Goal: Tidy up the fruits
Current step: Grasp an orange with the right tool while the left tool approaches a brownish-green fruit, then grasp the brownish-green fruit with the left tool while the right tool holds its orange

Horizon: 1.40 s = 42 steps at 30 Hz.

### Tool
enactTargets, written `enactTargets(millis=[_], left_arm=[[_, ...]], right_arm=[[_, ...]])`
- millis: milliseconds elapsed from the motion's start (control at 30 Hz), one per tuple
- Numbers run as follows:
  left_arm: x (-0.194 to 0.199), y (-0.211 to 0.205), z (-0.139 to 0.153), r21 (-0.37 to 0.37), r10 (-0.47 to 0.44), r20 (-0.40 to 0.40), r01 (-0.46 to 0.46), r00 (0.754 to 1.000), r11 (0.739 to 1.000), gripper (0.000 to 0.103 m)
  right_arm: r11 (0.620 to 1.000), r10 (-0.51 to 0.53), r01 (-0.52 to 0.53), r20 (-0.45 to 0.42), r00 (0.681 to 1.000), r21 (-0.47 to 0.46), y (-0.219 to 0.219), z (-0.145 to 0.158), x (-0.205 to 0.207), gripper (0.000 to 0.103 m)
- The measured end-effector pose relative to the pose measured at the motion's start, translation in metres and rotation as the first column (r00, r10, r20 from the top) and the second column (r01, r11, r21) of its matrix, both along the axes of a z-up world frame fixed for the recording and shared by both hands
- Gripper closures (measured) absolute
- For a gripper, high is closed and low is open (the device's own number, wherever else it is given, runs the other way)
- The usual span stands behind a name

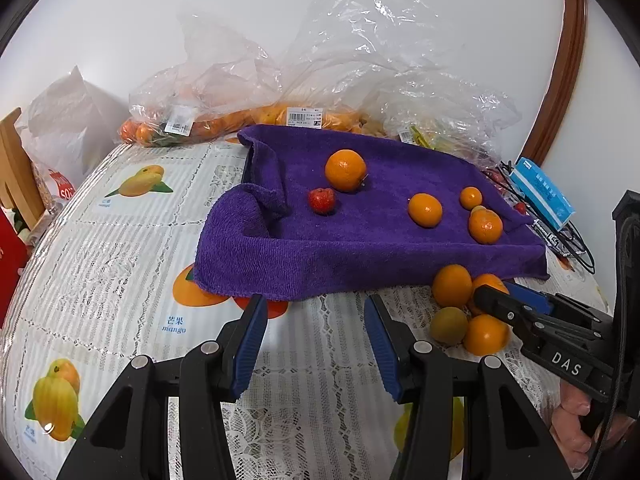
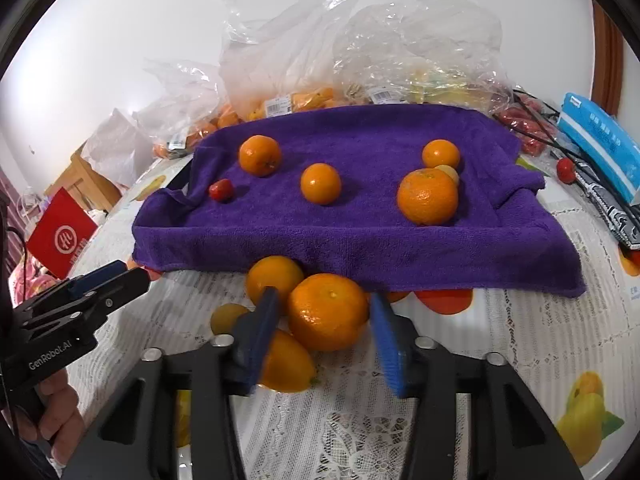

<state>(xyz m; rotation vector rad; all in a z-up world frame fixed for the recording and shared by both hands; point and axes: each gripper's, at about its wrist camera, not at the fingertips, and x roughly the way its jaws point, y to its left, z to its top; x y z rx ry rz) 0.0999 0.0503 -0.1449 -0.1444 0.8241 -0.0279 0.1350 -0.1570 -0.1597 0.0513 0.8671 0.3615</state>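
White wall behind, w/ crumpled clear plastic bags (image 1: 248, 92) of oranges piled at the back of a worktop (image 1: 120, 248) covered in a fruit-print lace cloth. Purple towel (image 2: 360, 232) is draped over a tray-like form mid-worktop; on it sit four oranges, one partly hiding a small yellowish fruit, and a small red fruit (image 2: 221, 191) near the towel's left side. Largest of these, an orange (image 2: 427, 197), is toward the right in the right wrist view.

In front of the towel's near edge lies a cluster of loose fruit. Right claw (image 2: 324, 338) has its blue pads either side of a big orange (image 2: 328, 312) in that cluster; jaws blurred, pads not clearly pressing it, a gap shows on the right side, so released. Beside it: another orange (image 2: 274, 278), a yellow-green fruit (image 2: 228, 317), and a lemon-shaped yellow fruit (image 2: 288, 368) partly under the left pad.

Left claw (image 1: 316, 346) hovers over bare cloth, jaws apart, nothing between them. Blue box (image 1: 542, 192) and black cables sit at the far right.
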Motion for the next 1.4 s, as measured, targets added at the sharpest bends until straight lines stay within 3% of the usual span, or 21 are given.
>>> enactTargets(millis=[267,533,767,867,967,1133,1400], left_arm=[[0.000,0.001,0.001,-0.007,0.004,0.003,-0.004,1.000,1.000,0.055],[0.000,0.004,0.000,-0.017,0.015,-0.001,-0.015,1.000,1.000,0.055],[0.000,0.004,0.001,-0.040,0.005,0.000,-0.005,1.000,0.999,0.055],[0.000,0.001,0.001,-0.025,0.002,0.001,-0.002,1.000,1.000,0.055],[0.001,0.001,-0.001,-0.021,0.003,-0.005,-0.003,1.000,1.000,0.055],[0.003,0.003,-0.003,-0.057,-0.008,-0.020,0.007,1.000,0.998,0.055],[0.000,-0.009,-0.004,-0.146,-0.125,-0.015,0.121,0.992,0.982,0.055]], right_arm=[[1.000,0.023,-0.024,0.052,0.998,0.017,0.000,0.008,-0.010,0.062],[0.993,-0.058,0.054,0.042,0.997,0.102,-0.033,0.015,-0.013,0.062],[0.992,-0.126,0.126,0.061,0.990,0.004,-0.055,0.012,-0.027,0.062],[0.991,-0.136,0.136,0.011,0.991,-0.009,-0.063,0.000,-0.025,0.061],[0.991,-0.136,0.137,0.017,0.991,-0.014,-0.062,0.000,-0.022,0.061],[0.991,-0.114,0.111,-0.029,0.993,-0.075,-0.052,-0.008,-0.016,0.060],[0.989,-0.144,0.144,0.007,0.990,-0.038,-0.062,-0.002,-0.023,0.061]])
